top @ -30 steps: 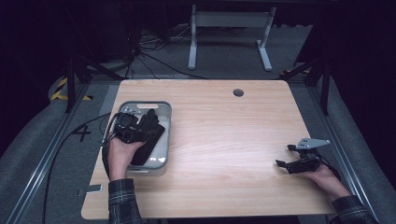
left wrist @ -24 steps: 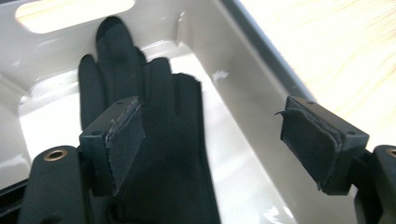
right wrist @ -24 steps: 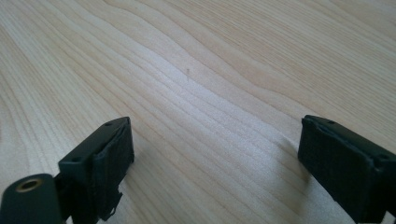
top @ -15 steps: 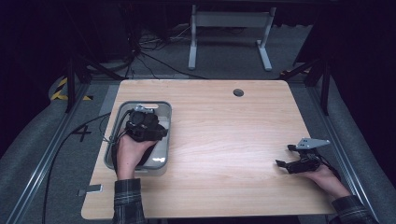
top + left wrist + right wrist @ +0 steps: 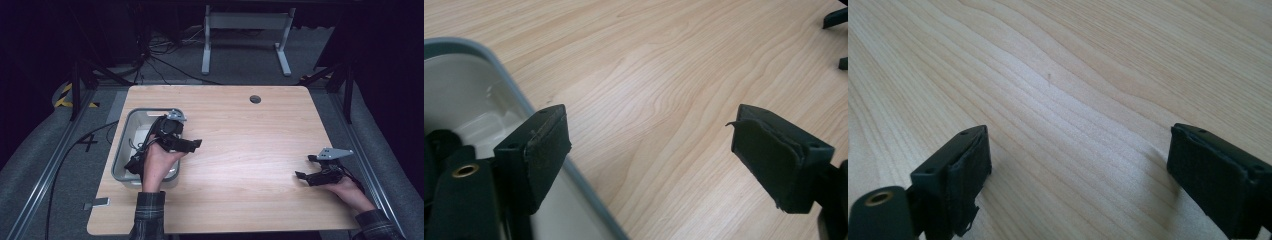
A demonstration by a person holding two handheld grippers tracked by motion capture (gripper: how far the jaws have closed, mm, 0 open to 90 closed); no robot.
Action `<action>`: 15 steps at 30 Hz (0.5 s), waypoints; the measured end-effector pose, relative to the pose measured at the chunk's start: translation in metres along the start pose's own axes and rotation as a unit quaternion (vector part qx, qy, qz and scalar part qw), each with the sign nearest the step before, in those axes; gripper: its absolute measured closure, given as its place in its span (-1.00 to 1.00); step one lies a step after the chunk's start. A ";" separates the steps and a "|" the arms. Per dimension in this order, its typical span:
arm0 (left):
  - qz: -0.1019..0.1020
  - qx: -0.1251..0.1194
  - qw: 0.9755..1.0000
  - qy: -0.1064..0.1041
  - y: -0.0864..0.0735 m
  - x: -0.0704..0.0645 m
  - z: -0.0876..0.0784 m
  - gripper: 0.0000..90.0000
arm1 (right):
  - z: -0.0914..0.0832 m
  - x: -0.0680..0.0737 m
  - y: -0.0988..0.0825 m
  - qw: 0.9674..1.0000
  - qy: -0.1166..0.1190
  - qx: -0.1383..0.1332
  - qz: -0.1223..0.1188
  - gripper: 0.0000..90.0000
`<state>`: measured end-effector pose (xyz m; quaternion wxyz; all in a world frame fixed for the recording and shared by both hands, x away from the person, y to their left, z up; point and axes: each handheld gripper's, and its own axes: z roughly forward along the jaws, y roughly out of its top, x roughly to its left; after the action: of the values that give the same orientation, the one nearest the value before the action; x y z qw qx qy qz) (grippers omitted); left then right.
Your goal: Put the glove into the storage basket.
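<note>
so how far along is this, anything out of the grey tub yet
Done: nothing lies out on the wooden table.
In hand: the left hand-held gripper is over the grey tub's right rim, its jaws just opened wider with nothing between them; the right hand-held gripper rests open and empty on the table.
Left: dark items sit in the tub, too unclear to identify.

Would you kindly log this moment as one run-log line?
left hand-held gripper: open, jaws just opening, empty, at grey metal tray rim | right hand-held gripper: open, empty, on light wooden table
</note>
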<state>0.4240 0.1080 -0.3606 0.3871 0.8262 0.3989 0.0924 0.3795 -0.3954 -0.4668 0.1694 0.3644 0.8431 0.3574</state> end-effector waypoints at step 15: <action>0.047 0.011 0.999 -0.026 0.007 -0.044 0.036 -0.67 | 0.000 0.000 0.000 1.000 0.000 0.000 0.000 -0.75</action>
<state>0.4152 0.0533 -0.3733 0.3832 0.8503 0.3506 0.0845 0.3795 -0.3954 -0.4668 0.1694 0.3644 0.8431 0.3574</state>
